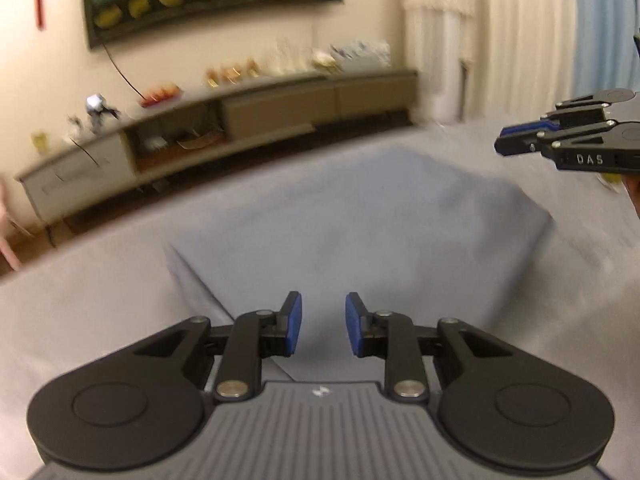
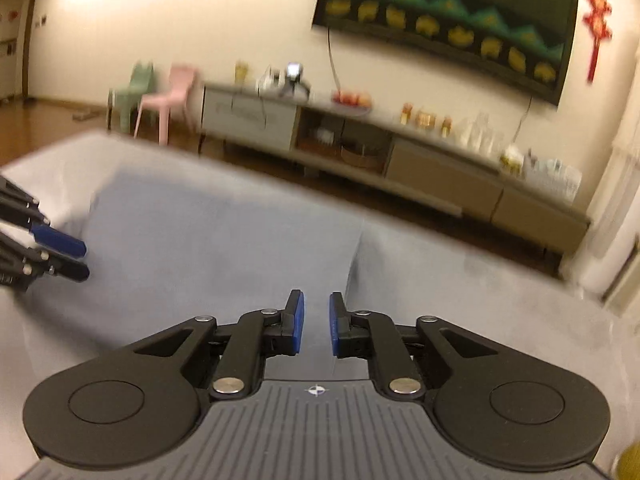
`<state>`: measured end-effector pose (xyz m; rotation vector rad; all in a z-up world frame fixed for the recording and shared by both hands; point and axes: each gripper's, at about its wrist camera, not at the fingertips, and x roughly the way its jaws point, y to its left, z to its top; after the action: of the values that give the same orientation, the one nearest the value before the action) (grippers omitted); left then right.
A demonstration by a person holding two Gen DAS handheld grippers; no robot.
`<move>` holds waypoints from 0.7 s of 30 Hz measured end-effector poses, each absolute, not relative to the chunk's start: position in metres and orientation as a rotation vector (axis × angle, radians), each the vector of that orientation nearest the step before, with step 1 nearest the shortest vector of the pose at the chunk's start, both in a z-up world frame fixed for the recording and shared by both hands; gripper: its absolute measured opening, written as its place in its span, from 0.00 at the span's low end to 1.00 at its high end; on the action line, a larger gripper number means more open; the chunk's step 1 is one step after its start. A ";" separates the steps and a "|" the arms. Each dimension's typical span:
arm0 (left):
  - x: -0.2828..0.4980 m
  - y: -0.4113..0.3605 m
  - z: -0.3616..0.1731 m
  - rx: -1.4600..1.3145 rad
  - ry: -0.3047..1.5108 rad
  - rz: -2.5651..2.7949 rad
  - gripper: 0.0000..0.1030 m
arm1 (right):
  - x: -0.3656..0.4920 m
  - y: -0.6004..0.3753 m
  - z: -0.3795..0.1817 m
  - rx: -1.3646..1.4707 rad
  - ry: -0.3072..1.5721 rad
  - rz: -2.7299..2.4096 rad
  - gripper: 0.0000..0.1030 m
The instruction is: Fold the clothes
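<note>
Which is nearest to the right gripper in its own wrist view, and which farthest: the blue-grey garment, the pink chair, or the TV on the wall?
From the right gripper:
1. Blue-grey garment, on the grey surface just ahead of the fingers.
2. Pink chair, on the floor beyond the surface, upper left.
3. TV, on the far wall, upper right.

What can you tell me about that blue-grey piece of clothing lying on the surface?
The blue-grey garment is soft, plain cloth, with no print visible. It lies flat on a light grey surface, already folded into a roughly rectangular shape with a diagonal fold edge near its left side. Both tongs hang above it, open and empty; nothing touches it. Blur hides finer details.
</note>
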<state>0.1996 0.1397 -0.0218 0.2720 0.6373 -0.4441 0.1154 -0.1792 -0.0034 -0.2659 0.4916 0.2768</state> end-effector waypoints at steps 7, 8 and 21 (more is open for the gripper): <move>0.280 0.147 -0.030 0.192 0.633 -0.284 0.24 | 0.229 -0.146 -0.022 -0.406 0.633 0.324 0.24; 0.288 0.149 -0.040 0.182 0.660 -0.267 0.24 | 0.243 -0.146 -0.034 -0.414 0.674 0.319 0.24; 0.265 0.155 -0.025 0.156 0.736 -0.259 0.23 | 0.188 -0.196 -0.023 -0.193 0.614 0.329 0.33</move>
<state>0.2649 0.1555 -0.0253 0.1557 0.7359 -0.2592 0.1879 -0.1963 -0.0234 -0.1928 0.6143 0.3289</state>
